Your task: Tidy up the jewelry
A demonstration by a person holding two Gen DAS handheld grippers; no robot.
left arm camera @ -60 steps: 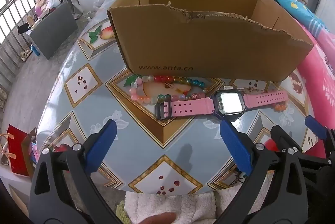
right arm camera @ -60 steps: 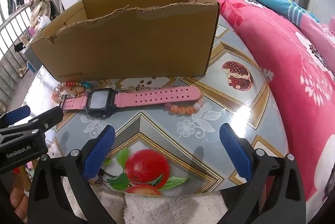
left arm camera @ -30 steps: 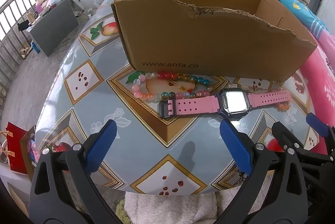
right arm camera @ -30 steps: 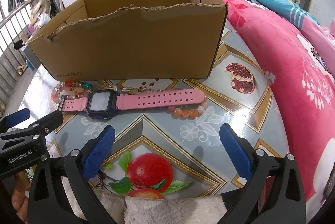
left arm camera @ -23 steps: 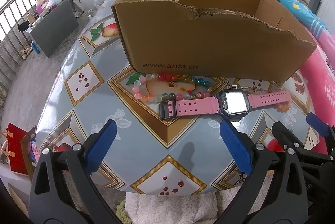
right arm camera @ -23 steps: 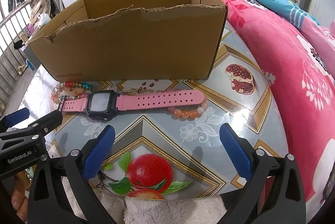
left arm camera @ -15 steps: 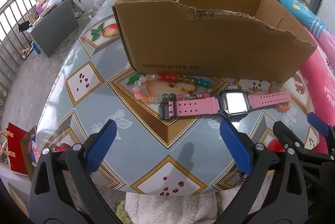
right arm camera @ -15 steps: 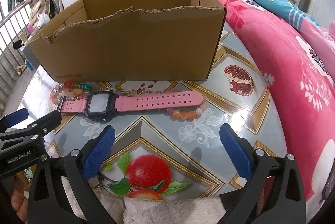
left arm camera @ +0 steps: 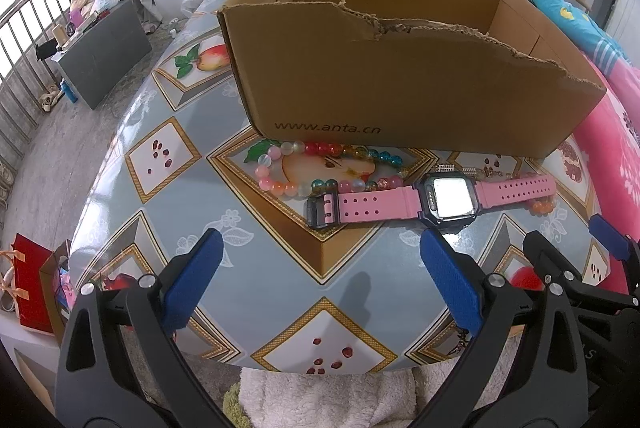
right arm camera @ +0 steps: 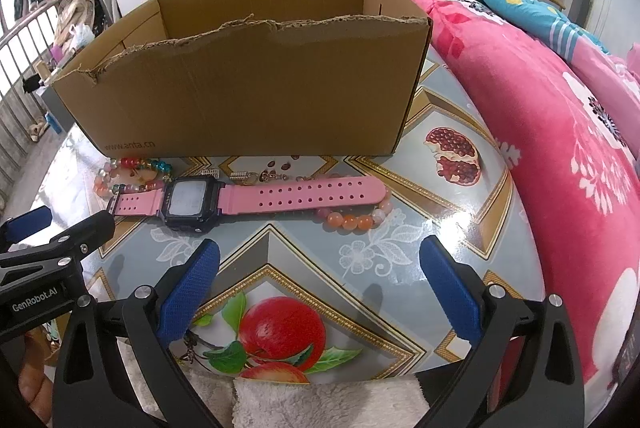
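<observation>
A pink-strapped watch lies flat on the patterned table in front of an open cardboard box. A multicoloured bead bracelet lies at the watch's left end. An orange-pink bead bracelet lies under its right strap. A small metal chain piece sits between watch and box. My left gripper is open and empty, short of the watch. My right gripper is open and empty, just before the right strap.
The round table has a fruit-print cover, with a white towel at its near edge. A pink floral bed borders the right side. A railing and a dark box stand on the floor at left.
Both grippers have barely moved and stayed open. The view has crept slightly back from the box and watch; the jewellery has not moved.
</observation>
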